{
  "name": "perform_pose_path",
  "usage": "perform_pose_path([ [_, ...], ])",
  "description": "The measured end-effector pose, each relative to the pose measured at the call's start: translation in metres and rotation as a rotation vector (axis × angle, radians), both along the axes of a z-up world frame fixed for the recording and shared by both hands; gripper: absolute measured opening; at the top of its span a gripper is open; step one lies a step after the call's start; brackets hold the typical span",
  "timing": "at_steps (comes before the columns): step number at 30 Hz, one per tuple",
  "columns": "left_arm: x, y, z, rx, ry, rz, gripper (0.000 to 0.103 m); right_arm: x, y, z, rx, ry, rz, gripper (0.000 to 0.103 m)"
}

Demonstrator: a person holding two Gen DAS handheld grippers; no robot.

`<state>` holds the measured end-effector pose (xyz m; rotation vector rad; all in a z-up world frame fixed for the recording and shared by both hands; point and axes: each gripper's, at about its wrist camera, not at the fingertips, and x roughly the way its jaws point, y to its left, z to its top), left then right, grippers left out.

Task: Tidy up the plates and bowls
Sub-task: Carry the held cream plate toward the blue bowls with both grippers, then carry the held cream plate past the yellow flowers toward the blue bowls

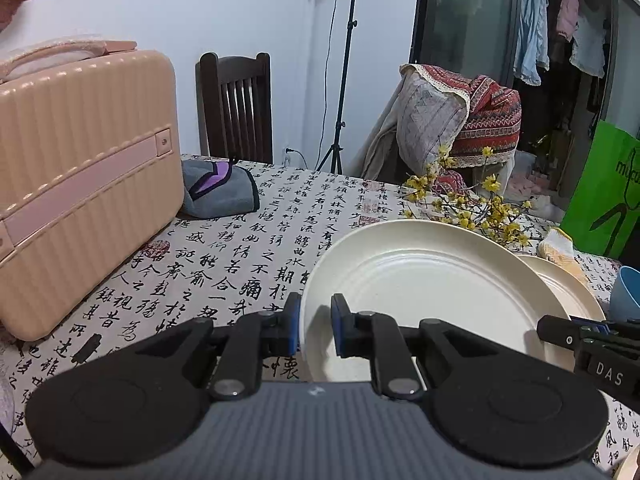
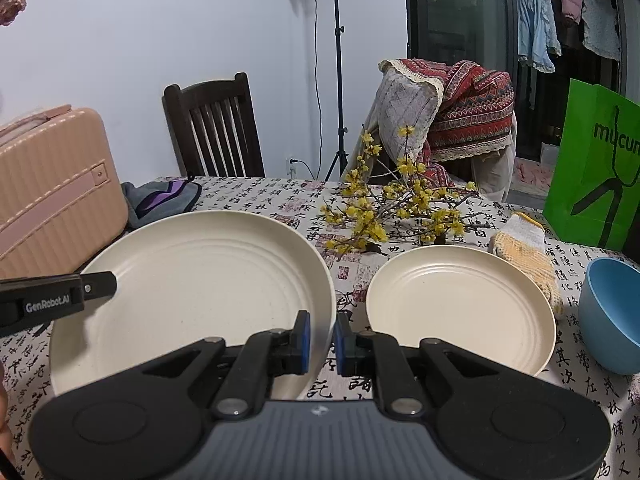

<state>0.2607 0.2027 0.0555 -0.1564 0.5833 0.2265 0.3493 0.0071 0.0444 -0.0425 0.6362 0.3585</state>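
A large cream plate (image 1: 420, 280) (image 2: 192, 280) lies over the calligraphy tablecloth (image 1: 224, 264). My left gripper (image 1: 316, 320) is closed to a narrow gap on the plate's left rim, one pad outside the rim and one inside. My right gripper (image 2: 322, 340) pinches the plate's right rim the same way. Right of it, apart from it, sits a smaller cream plate (image 2: 456, 308). A blue bowl (image 2: 612, 316) stands further right. I cannot tell whether the large plate is off the cloth.
A pink suitcase (image 1: 80, 180) fills the table's left side, with a grey cloth (image 1: 220, 192) beside it. Yellow flower branches (image 2: 392, 208), a knitted glove (image 2: 524, 256) and a green bag (image 2: 596, 168) lie behind the plates. Chairs stand at the far edge.
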Motion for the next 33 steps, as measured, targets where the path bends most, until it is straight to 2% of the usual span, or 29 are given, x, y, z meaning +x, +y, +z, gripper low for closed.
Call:
perform_pose_path([
  [33,-0.044,-0.025,0.013,0.007,-0.031,-0.010,0.016,-0.040,-0.026,0.009,0.028,-0.018,-0.011,0.012],
])
